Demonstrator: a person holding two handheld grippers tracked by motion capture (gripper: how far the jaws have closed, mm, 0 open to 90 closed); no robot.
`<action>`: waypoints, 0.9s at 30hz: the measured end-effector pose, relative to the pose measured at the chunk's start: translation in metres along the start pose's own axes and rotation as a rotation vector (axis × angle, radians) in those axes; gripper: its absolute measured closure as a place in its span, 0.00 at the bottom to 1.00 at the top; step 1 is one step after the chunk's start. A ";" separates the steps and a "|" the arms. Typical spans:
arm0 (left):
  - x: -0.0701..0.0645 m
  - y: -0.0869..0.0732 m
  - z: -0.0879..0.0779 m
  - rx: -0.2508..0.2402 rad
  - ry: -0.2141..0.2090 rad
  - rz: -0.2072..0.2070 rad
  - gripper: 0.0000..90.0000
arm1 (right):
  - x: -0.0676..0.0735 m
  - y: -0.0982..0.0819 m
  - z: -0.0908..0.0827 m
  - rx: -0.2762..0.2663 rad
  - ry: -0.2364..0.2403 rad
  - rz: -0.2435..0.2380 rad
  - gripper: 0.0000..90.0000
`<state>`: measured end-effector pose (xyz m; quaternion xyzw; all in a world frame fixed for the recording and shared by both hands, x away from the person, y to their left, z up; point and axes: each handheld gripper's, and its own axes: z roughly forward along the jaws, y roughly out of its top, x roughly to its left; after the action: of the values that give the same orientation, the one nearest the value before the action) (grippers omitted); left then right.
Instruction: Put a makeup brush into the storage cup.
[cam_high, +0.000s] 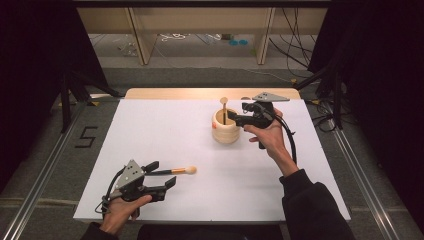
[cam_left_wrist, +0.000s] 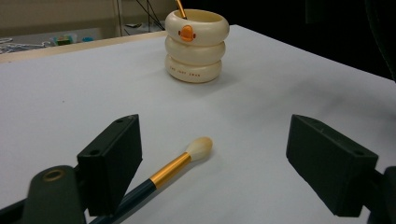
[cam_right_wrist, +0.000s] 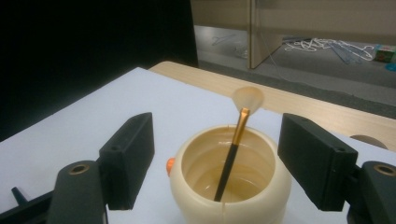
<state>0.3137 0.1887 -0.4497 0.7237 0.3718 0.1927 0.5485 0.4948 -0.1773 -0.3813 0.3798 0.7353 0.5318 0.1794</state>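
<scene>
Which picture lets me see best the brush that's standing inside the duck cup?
The right gripper view: the standing brush runs from the cup's floor up to its fluffy tip, close and unblocked. In the high view it is a thin, tiny stick leaning in the cup. The left gripper view catches just a short gold piece above the rim.

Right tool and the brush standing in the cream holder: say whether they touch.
Apart. The right gripper view shows the right tool open, with gaps between the upright brush in the holder and both pads.

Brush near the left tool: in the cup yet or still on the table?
On the table. The second brush lies flat between the left tool's open jaws, untouched; the cup holds a different brush.
</scene>
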 end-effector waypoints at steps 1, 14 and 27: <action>0.000 0.000 0.000 -0.001 0.002 0.000 0.20 | 0.001 0.000 -0.002 -0.006 0.000 -0.002 0.30; 0.002 -0.001 -0.002 0.000 0.008 0.009 0.20 | 0.013 -0.013 -0.020 -0.008 0.005 -0.018 0.28; 0.002 -0.001 0.000 0.007 0.010 0.005 0.20 | 0.033 -0.028 -0.027 -0.037 0.029 -0.060 0.27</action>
<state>0.3149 0.1904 -0.4505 0.7255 0.3734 0.1962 0.5437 0.4452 -0.1739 -0.3923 0.3464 0.7390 0.5451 0.1918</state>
